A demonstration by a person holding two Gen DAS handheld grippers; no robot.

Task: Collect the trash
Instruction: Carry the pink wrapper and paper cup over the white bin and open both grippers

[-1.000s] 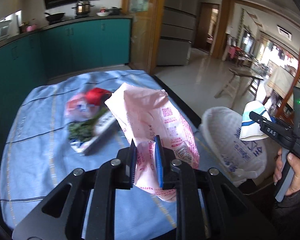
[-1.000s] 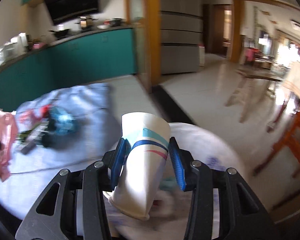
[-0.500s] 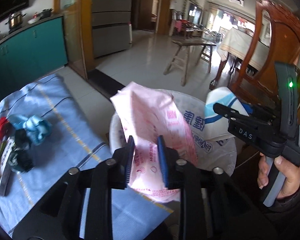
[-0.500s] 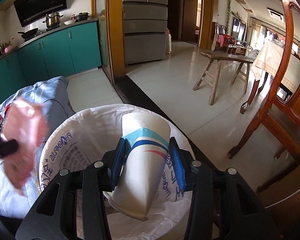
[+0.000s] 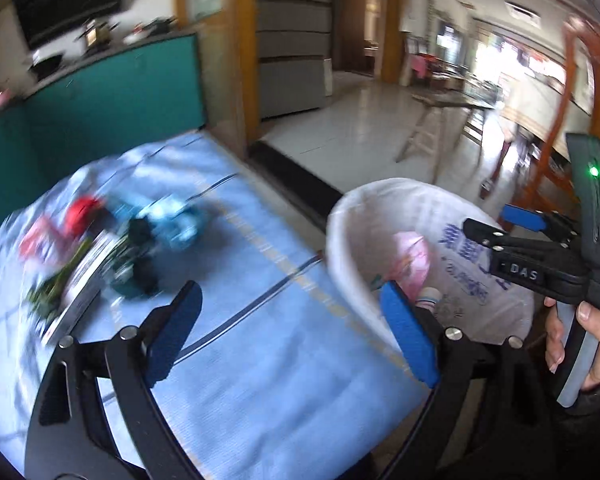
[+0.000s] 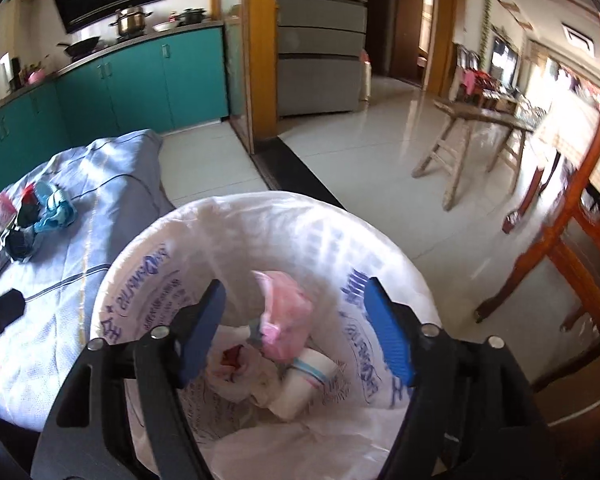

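- My left gripper (image 5: 290, 334): jaws opening, blue pads wide apart, nothing between them; it hangs over the near edge of the blue tablecloth (image 5: 260, 360), with its right pad overlapping the rim of the trash bin (image 5: 340, 216).
- My right gripper (image 6: 298, 330): jaws opening, nothing pressed between the pads; it is held directly above the bin's mouth, pointing steeply down into it.
- Pink plastic bag (image 6: 286, 320): one, crumpled, lying inside the bin below my right gripper's open jaws; from the left wrist view it shows just beyond my left gripper's right pad.
- Paper cup (image 6: 304, 384): one, white with a blue stripe, on its side in the bin, touching the pink bag.
- Bin liner: one white bag with blue print, folded over the rim; other crumpled white scraps lie at the bottom, too tangled to count.
- Remaining litter (image 6: 40, 212): one heap on the tablecloth, well apart from both grippers; blue, red and dark pieces, blurred in the left view, count unclear.
- My right hand (image 5: 580, 340): wrapped round the grey grip of its gripper, thumb on the front.
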